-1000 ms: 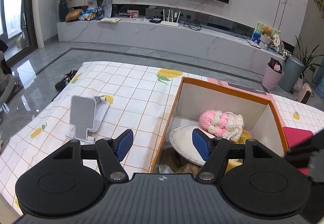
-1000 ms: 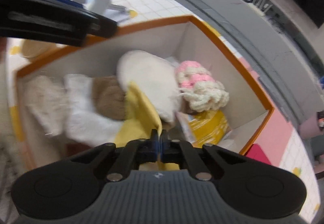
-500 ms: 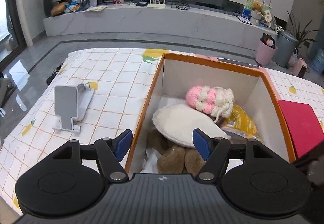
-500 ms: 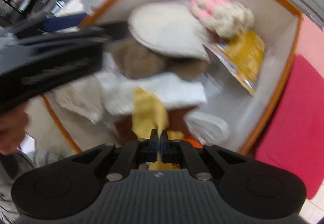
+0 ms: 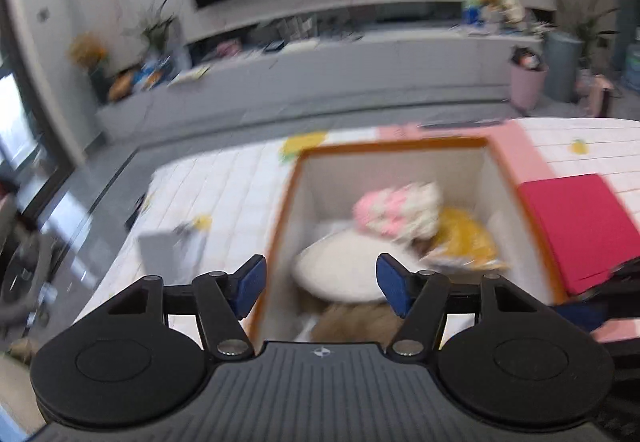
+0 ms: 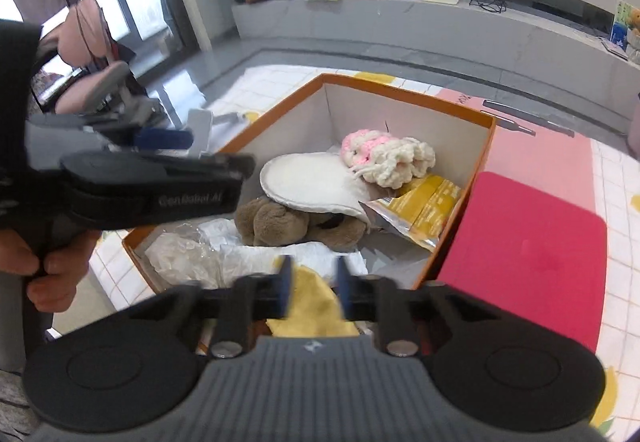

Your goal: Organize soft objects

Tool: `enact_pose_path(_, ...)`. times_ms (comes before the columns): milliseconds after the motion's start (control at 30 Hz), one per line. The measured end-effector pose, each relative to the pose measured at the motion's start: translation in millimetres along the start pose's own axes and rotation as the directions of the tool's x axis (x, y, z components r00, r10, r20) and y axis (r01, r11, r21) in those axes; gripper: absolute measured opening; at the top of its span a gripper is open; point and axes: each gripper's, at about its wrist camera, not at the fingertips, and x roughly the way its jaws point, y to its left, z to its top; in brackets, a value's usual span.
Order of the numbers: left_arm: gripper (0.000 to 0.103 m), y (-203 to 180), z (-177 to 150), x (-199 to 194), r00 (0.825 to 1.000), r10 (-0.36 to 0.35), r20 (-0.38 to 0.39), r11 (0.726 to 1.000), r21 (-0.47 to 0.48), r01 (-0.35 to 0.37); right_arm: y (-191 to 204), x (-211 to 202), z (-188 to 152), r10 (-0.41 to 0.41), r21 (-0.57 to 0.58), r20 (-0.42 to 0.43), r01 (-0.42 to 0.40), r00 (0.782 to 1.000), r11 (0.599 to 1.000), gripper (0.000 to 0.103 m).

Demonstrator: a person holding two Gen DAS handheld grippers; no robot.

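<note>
The orange box [image 6: 476,178] is open at the top, so entry from above is free. Inside, little floor shows: the white pad [image 6: 308,182] fills the middle over the brown plush [image 6: 276,220], the pink-and-cream knit [image 6: 384,156] blocks the far corner, the yellow packet [image 6: 424,206] the right wall, crumpled white wrapping [image 6: 192,258] the near left, the yellow cloth [image 6: 316,306] the near edge. The left claw [image 6: 164,140] hangs over the box's left rim. Right of the box, the red mat [image 6: 528,254] lies flat and bare.
</note>
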Motion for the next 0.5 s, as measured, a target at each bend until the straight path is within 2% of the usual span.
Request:
enact_pose_path(33, 0.074, -8, 1, 6, 1.0, -0.029, -0.003, 0.999, 0.026, 0.029, -2, 1, -3, 0.001, -0.007, 0.006, -0.001, 1.0, 1.0, 0.008)
enact_pose_path(67, 0.067, -15, 1, 16, 0.998, -0.035, -0.042, 0.998, 0.046, 0.037, -4, 0, -5, -0.005, -0.014, 0.014, 0.005, 1.0, 1.0, 0.005)
enact_pose_path(167, 0.038, -31, -5, 56, 0.986, 0.021, -0.167, 0.996, 0.091, -0.005, -11, -6, -13, -0.009, -0.002, 0.039, 0.009, 0.999, 1.0, 0.004)
enact_pose_path(200, 0.035, -33, -7, 66, 0.981, 0.036, -0.189, 0.995, 0.099, -0.018, -13, -9, -17, 0.005, 0.012, 0.05, -0.005, 0.999, 1.0, 0.004)
enact_pose_path(300, 0.027, -29, -5, 85, 0.978, 0.028, -0.206, 0.998, 0.065, -0.014, -22, -18, -23, 0.053, 0.039, 0.075, -0.056, 0.996, 0.998, 0.004)
enact_pose_path(433, 0.001, -20, 7, 106, 0.975, 0.029, -0.219, 0.999, -0.009, -0.032, -30, -23, -27, 0.071, 0.045, 0.103, -0.076, 0.992, 0.996, 0.004)
enact_pose_path(500, 0.0, -19, 11, 110, 0.97, 0.06, -0.235, 0.998, -0.019, -0.066, -35, -24, -28, 0.064, 0.059, 0.105, -0.071, 0.992, 0.996, 0.004)
